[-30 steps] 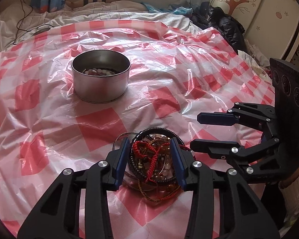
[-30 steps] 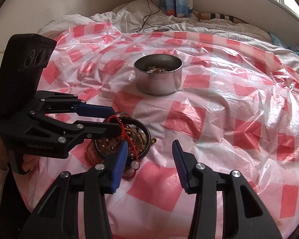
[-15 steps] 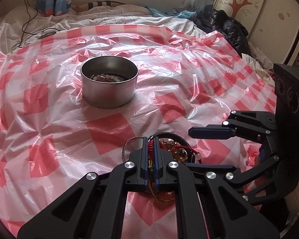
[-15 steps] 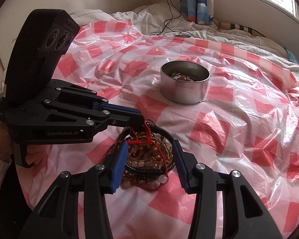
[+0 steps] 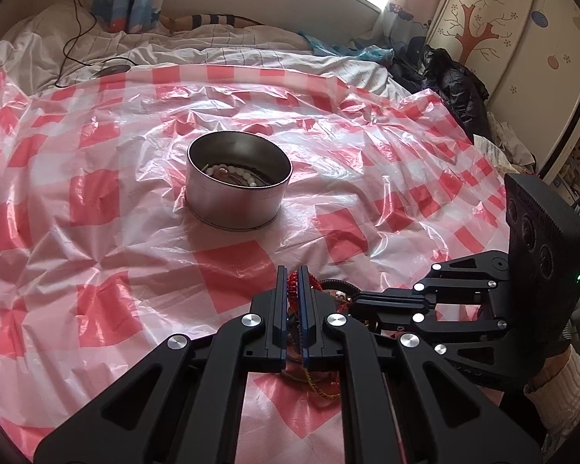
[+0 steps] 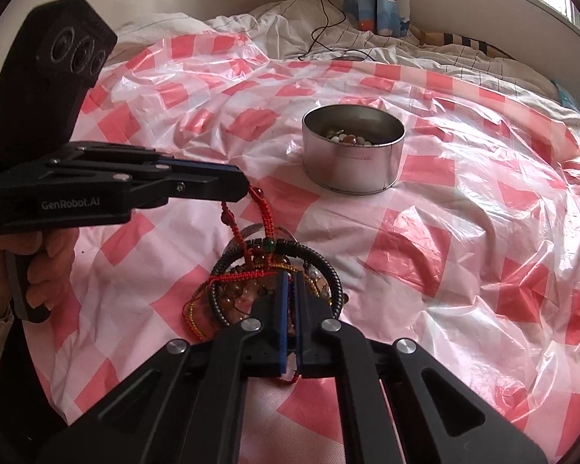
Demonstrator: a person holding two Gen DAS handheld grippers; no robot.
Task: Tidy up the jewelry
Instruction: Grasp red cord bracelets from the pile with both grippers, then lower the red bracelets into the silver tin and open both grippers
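A tangle of bracelets (image 6: pixel 247 294) lies on the red-and-white checked plastic sheet (image 5: pixel 116 309): amber beads, a black beaded ring (image 6: pixel 330 268), red and gold cords. My left gripper (image 5: pixel 293 270) is shut on a red braided cord (image 6: pixel 265 212), which hangs taut from its tip (image 6: pixel 243 191) down to the tangle. My right gripper (image 6: pixel 290 276) sits low over the tangle, its jaws closing to a thin slit on strands of it. In the left wrist view it (image 5: pixel 353 303) reaches in from the right. A round metal tin (image 5: pixel 236 208) with beaded pieces inside stands farther back.
The plastic sheet covers a bed with rumpled white bedding (image 5: pixel 212 46) behind it. A black cable (image 6: pixel 328 19) trails over the bedding. Dark clothes (image 5: pixel 444 73) and a painted wardrobe (image 5: pixel 502 58) stand at the right. A hand (image 6: pixel 38 255) holds the left gripper's handle.
My left gripper closed on the red cord and rose a little, pulling it up from the tangle. My right gripper shifted over the tangle and closed on it.
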